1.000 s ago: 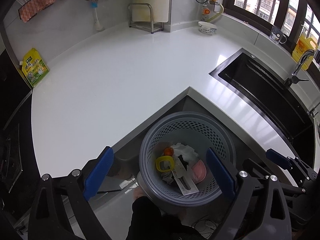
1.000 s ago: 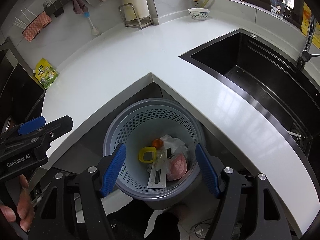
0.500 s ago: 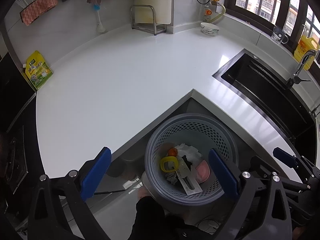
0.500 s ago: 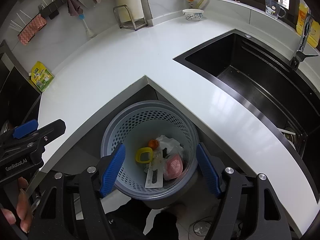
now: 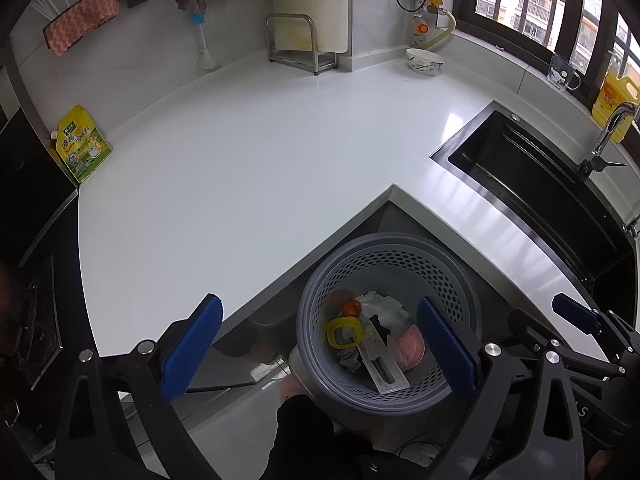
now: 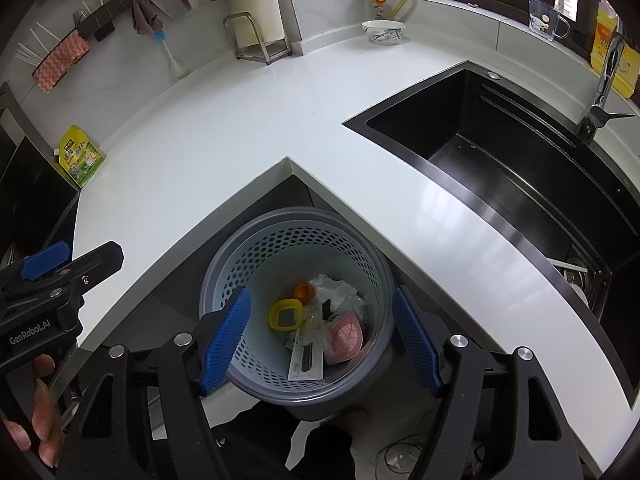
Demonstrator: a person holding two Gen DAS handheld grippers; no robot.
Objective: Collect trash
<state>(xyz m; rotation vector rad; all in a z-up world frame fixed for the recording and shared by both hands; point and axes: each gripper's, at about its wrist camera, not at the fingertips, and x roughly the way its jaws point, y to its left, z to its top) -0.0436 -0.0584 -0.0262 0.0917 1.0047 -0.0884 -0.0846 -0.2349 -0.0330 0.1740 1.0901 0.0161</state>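
Right wrist view looks down into the perforated grey bin (image 6: 296, 240) on the floor, tucked in the inner corner of the white tabletop (image 6: 224, 128). In it lies the trash — crumpled white paper (image 6: 334, 286), a yellow ring (image 6: 285, 314), a small orange piece (image 6: 305, 291), a pink leaf-shaped piece (image 6: 347, 334) and a flat white strip (image 6: 306, 362). All look light; the paper is soft and would crush, the ring and strip stiff and likely slippery — best taken by an edge. The right gripper (image 6: 320, 340) hangs above with jaws spread, empty; the left gripper (image 5: 316, 350) likewise spread, holding nothing.
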